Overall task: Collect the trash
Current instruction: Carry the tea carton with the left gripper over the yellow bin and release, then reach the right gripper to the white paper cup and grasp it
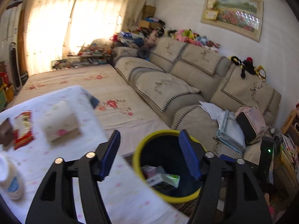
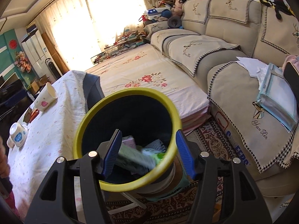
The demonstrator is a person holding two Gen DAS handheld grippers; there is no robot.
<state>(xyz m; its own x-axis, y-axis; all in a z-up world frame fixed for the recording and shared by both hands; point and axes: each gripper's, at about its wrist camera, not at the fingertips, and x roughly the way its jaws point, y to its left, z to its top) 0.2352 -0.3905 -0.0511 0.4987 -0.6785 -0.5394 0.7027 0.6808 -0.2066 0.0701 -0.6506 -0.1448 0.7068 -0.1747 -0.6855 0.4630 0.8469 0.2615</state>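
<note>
Trash (image 2: 142,155) is being kept in the yellow bin (image 2: 93,119); 2 tools (image 1: 149,155) (image 2: 147,156) are being held apart, empty, while wrappers (image 1: 23,128) are being left on the table (image 1: 115,192).

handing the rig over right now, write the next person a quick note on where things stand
Left gripper: open, empty, by the table edge.
Right gripper: open over the bin; a blurred green packet sits between its fingers, whether touching I cannot tell.
Done: several wrappers lie in the bin.
Left on the table: red packet, paper cup on its side, white bottle.
</note>
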